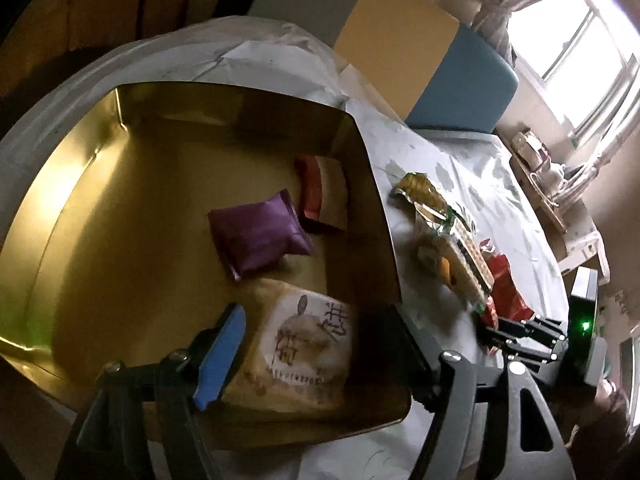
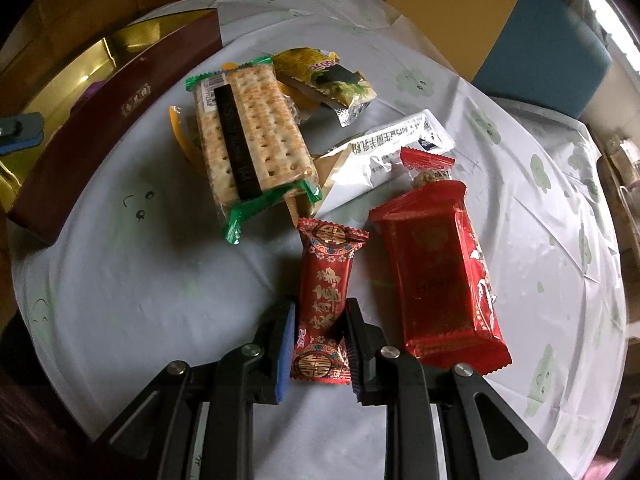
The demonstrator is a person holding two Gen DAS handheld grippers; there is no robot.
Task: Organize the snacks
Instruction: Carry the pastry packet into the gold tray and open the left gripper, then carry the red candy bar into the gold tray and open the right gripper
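My left gripper (image 1: 312, 354) hangs open over the gold tin (image 1: 96, 184). A beige packet with brown characters (image 1: 304, 340) lies flat on the tin's floor between its fingers, and the pads do not press on it. Further in lie a purple packet (image 1: 258, 234) and a dark red and white packet (image 1: 324, 196). On the white cloth, my right gripper (image 2: 320, 344) is shut on a small patterned red candy packet (image 2: 326, 300), gripping its near half. The right gripper (image 1: 491, 330) also shows in the left wrist view, beside the tin.
A larger red packet (image 2: 440, 280) lies just right of the held candy. Beyond lie a cracker packet (image 2: 248, 136), a white sachet (image 2: 384, 148) and a yellow-green wrapper (image 2: 320, 76). The tin's maroon outer wall (image 2: 120, 120) stands at the left. A multicoloured chair back (image 1: 400, 52) is behind the table.
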